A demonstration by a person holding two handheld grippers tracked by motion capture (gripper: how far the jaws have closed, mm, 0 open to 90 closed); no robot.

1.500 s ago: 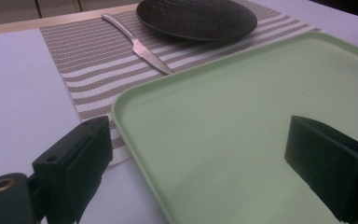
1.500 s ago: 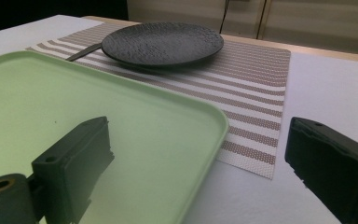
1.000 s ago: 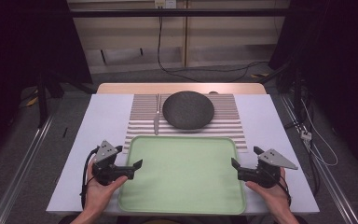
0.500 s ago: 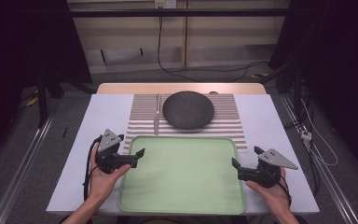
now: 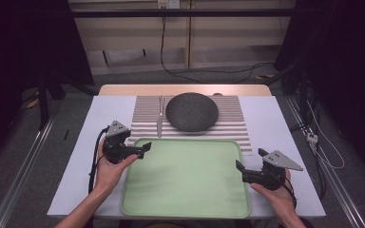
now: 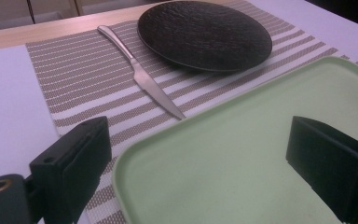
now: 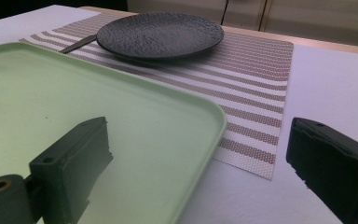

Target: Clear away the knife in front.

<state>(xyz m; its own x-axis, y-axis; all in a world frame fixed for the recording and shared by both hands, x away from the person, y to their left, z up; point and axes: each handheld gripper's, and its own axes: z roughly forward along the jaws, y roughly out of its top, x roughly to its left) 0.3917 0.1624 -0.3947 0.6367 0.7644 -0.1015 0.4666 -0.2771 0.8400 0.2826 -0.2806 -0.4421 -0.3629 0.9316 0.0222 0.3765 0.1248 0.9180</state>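
Just ahead of the left tool, past its open, empty jaws: the butter knife, lying on the striped placemat, blade tip just beside the far-left corner of the green tray, black plate to its right. Probably the approach step. Next: reach forward over the tray's corner, straddle the knife, then close. Right tool: also open and empty, at the tray's right edge, well apart from the knife.

The high view looks forward and down. Both gripper views sit low and close, sharing the tray and plate.
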